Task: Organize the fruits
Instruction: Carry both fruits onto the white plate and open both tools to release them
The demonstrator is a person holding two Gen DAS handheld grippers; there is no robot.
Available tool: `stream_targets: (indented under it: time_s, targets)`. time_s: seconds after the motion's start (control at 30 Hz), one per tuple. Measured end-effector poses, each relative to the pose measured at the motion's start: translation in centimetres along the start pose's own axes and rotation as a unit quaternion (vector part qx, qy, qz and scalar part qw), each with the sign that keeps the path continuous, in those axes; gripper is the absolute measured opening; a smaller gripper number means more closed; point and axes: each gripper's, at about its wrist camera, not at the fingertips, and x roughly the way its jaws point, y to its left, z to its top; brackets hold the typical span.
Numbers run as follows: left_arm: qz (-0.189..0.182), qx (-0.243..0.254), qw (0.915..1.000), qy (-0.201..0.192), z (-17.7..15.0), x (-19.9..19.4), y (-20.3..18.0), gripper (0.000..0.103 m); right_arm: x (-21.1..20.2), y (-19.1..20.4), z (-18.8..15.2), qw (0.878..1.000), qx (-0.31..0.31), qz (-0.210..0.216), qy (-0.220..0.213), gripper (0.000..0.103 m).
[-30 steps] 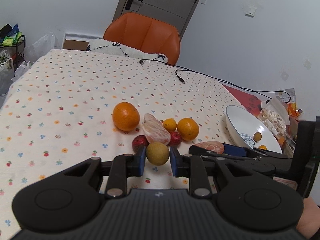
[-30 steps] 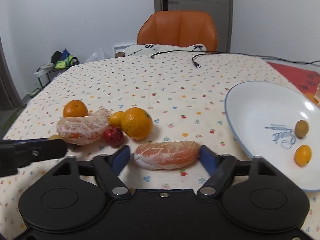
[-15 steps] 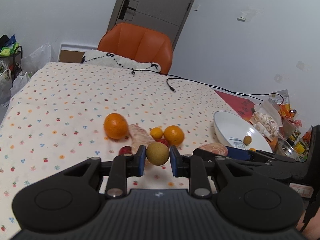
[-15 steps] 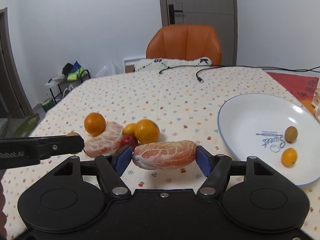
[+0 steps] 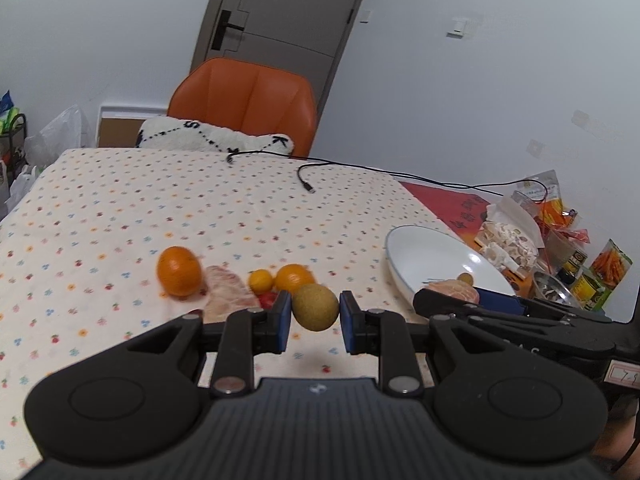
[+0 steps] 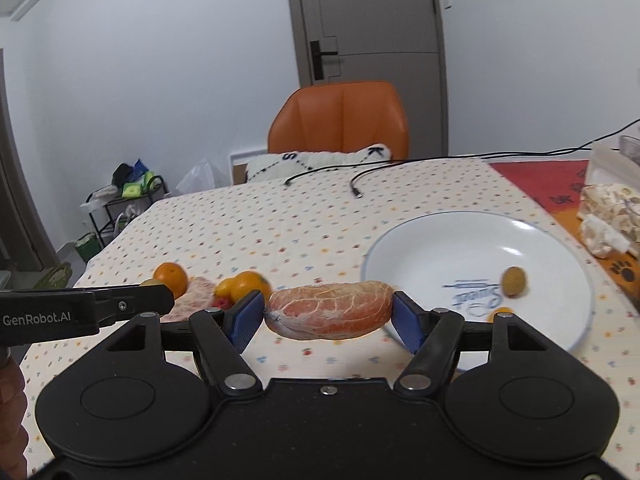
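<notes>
Fruits: brown round fruit (image 5: 315,306) clamped in left tongs (image 5: 315,316), held above worktop (image 5: 120,208); peeled segment (image 6: 330,310) clamped endwise in right tongs (image 6: 329,316), near plate (image 6: 440,240) rim
Plate holds small brown fruit (image 6: 514,281) and small orange one (image 6: 502,313), partly hidden
Cluster on worktop, left of plate: orange (image 5: 179,271), second peeled segment (image 5: 230,294), small yellow fruit (image 5: 261,281), another orange (image 5: 294,277), red fruit (image 5: 267,299) mostly hidden
Chair (image 5: 244,104) at far edge
</notes>
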Motion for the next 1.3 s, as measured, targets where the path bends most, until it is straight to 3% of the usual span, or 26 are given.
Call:
stream_targets:
  time_s: [0.67, 1.3]
  targets:
    - [-0.032, 0.032, 0.9990, 0.004, 1.4, 2.5, -4.2, 0.024, -2.4, -6.5, 0.0, 0.997, 0.045, -0.056, -0.014, 0.066]
    - [-0.045, 0.058, 0.9970, 0.024, 2.3, 6.9, -7.8, 0.024, -1.7, -11.4, -0.9, 0.995, 0.076, -0.064, -0.013, 0.067]
